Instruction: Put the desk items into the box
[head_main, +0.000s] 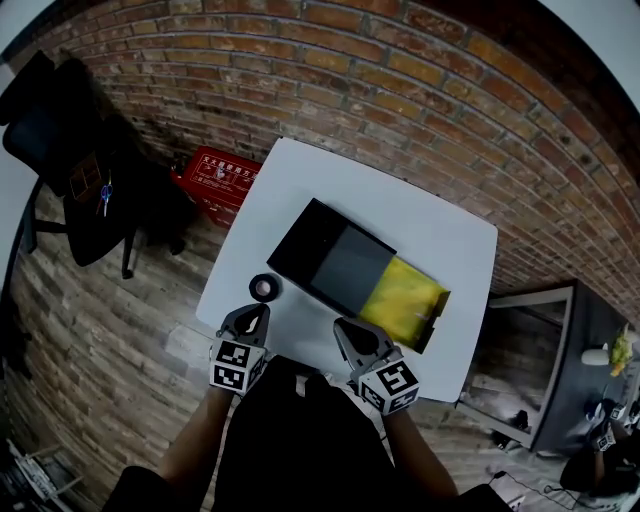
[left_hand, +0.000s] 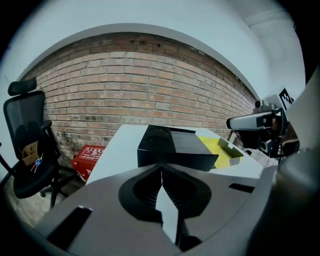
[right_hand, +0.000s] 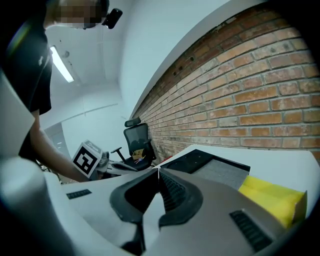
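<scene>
Hovering pressed together and empty, left tool (head_main: 258, 311) and right tool (head_main: 346, 326) precede pickup: small black ring, perhaps tape (head_main: 264, 288), at eight o'clock of open black rectangular box (head_main: 322, 250), needs left tool spread.

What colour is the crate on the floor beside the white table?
The crate is red with pale lettering, clearest in the head view.

Your dark clothing (head_main: 300, 430) covers the counter's (head_main: 430, 240) near edge in the head view. The small black ring (head_main: 264, 288) beside the box (head_main: 320, 255) is too small to identify, and the print on the red crate (head_main: 218, 178) is unreadable.
</scene>
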